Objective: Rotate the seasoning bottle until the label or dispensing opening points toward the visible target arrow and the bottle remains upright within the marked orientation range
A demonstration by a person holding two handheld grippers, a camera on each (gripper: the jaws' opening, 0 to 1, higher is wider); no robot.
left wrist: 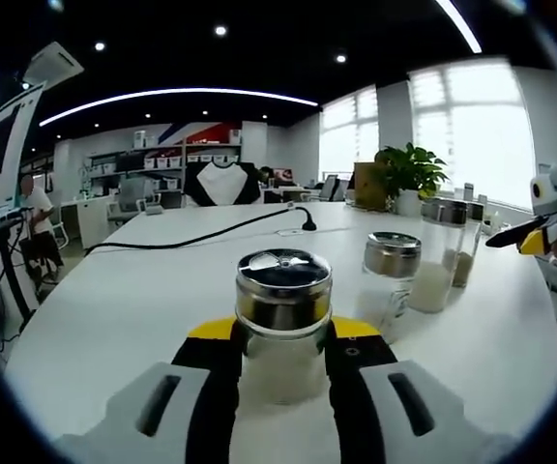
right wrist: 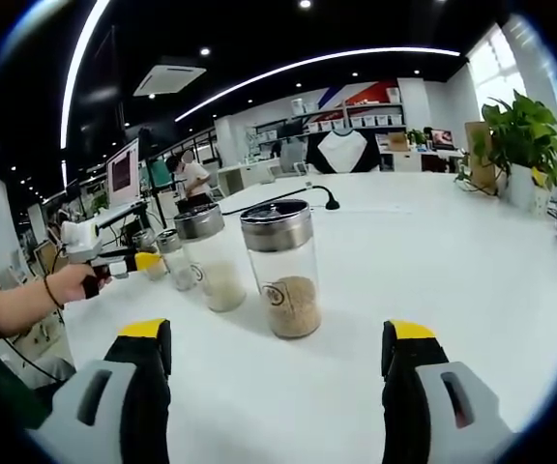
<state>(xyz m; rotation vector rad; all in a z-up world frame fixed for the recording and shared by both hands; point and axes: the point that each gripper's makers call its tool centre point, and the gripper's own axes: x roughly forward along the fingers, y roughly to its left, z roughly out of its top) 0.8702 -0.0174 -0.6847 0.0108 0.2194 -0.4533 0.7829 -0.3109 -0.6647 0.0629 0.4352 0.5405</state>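
A glass seasoning bottle with a shiny metal lid and pale contents stands upright on the white table. My left gripper is shut on it, its black, yellow-tipped jaws pressing the glass on both sides. In the right gripper view that gripper is at the far left, held by a hand. My right gripper is wide open above the table with nothing between its jaws. It faces a bottle of brown granules a little way ahead. At the right edge of the left gripper view, the right gripper hovers.
A row of other bottles stands on the table: a short one, a tall one with white grains, and a small one. A black cable crosses the far table. A potted plant stands at the back right.
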